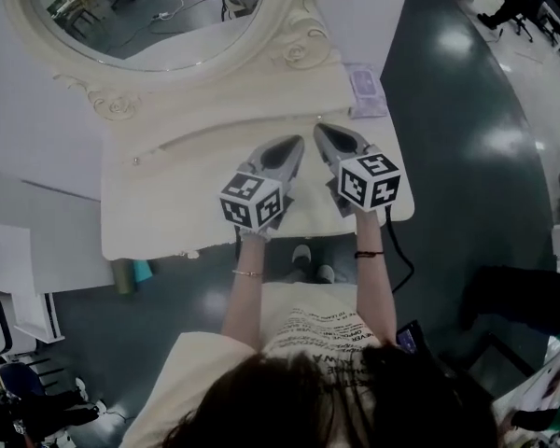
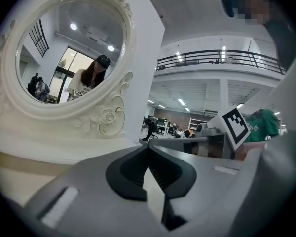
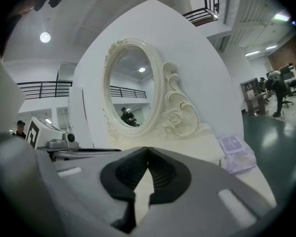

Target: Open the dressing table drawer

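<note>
A cream dressing table (image 1: 168, 203) with an oval carved mirror (image 1: 149, 17) stands below me. No drawer front shows in any view; it is hidden under the tabletop's front edge. Both grippers hover side by side over the right half of the tabletop, pointing toward the mirror base. My left gripper (image 1: 295, 142) is shut with nothing between its jaws, whose tips meet (image 2: 148, 146). My right gripper (image 1: 319, 129) is likewise shut and empty (image 3: 148, 149). The mirror (image 2: 69, 58) fills the left of the left gripper view and stands ahead (image 3: 133, 90) in the right gripper view.
A lilac tissue packet (image 1: 366, 91) lies at the table's back right corner, just right of the right gripper (image 3: 234, 152). White furniture (image 1: 19, 278) stands at the left on the dark floor. The person's feet (image 1: 310, 261) show just past the table's front edge.
</note>
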A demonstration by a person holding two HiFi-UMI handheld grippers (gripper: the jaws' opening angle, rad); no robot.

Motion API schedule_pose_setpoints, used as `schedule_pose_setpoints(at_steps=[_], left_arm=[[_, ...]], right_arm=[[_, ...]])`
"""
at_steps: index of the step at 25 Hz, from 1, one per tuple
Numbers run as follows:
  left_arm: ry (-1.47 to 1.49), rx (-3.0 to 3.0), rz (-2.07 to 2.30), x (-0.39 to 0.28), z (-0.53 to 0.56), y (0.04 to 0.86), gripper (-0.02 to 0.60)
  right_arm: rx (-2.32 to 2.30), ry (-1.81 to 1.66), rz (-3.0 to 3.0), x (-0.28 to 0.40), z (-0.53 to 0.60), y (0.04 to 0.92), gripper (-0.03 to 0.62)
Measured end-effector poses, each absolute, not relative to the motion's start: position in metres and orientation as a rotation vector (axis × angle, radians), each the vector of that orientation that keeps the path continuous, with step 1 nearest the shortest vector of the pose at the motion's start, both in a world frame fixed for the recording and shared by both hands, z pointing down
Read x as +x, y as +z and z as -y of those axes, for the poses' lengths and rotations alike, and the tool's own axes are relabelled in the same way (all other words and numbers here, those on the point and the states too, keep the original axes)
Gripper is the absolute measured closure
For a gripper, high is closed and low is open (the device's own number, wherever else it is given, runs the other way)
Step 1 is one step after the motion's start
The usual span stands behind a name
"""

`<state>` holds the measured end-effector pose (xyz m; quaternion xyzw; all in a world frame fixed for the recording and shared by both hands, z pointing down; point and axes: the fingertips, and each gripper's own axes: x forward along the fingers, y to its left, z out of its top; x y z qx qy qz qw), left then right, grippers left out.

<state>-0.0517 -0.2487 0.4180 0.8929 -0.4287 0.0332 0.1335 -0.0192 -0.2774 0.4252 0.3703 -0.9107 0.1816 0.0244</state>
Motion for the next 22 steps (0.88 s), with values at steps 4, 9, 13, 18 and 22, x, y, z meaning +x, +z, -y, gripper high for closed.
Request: schedule_pose_setpoints(at_steps=[4,9,13,18,22], left_arm=[[0.107,2.590,1.189,-0.053,0.258,0.425,0.583],[0.129,2.590,1.127,-0.055,0.264,0.436,0.583],[0.133,2.582,1.107,-0.057,0.270,0.442,0.583],[0.127,2.542,1.119,-0.059,0.280,0.448,0.583],[0.131,2.514,1.130,-0.060,0.286,0.453,0.583]], right_arm=[[1.187,0.588,2.778,-0.019,0.286,0.434,0.591],[1.257,0.628,2.732,-0.017,0.296,0.445,0.591],[1.314,0.645,2.685,-0.014,0.303,0.456,0.591],[1.328,0.681,2.666,-0.012,0.314,0.466,0.591],[1.282,0.714,2.653,-0.018,0.322,0.476,0.591]])
